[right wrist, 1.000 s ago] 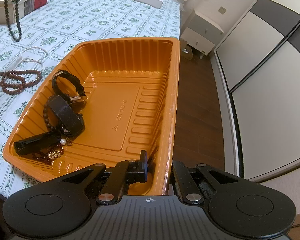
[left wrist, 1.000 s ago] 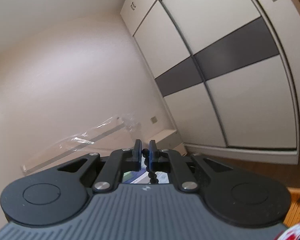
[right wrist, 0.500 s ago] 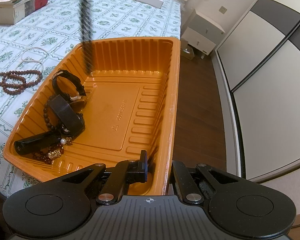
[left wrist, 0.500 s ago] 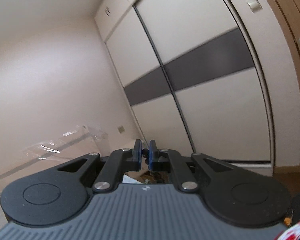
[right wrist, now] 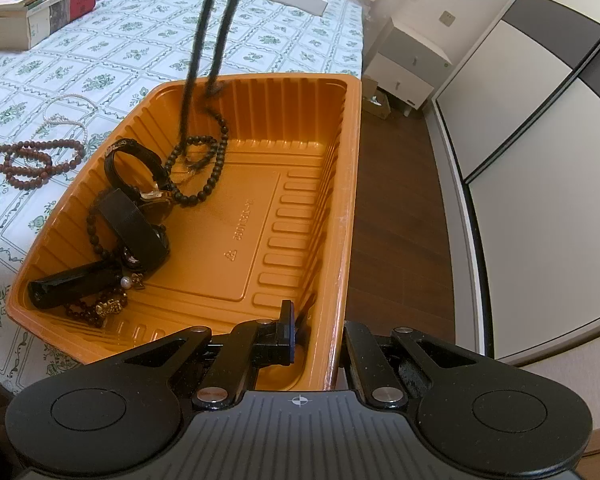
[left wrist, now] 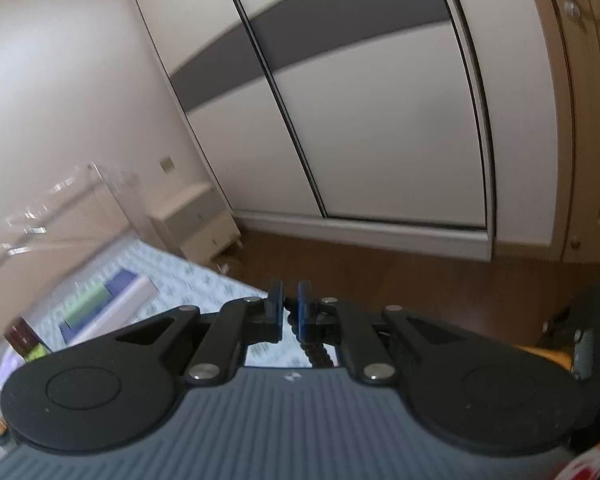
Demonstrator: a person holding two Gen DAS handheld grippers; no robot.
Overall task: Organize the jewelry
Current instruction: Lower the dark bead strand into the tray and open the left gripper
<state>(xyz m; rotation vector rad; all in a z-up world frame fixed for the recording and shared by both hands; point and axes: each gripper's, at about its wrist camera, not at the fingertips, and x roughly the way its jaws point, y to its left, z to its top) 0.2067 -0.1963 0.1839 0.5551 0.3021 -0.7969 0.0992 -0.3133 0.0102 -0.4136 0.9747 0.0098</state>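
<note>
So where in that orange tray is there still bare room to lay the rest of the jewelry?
The orange tray is bare across its ribbed middle and right side, up to the right wall. Its left side is crowded: watches, a black tube, bracelets. The black bead necklace is settling near the far left corner. On the cloth, free patches lie beyond the brown beads.

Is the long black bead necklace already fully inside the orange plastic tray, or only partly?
Partly. The lower loops of the black bead necklace lie on the orange plastic tray floor, while two strands rise above its rim.

Stacked hardcover books (right wrist: 40, 12) are lying on the floral green-and-white tablecloth (right wrist: 148, 40). A white bedside cabinet (right wrist: 410, 62) is standing beside the grey-banded sliding wardrobe doors (left wrist: 360, 92).
</note>
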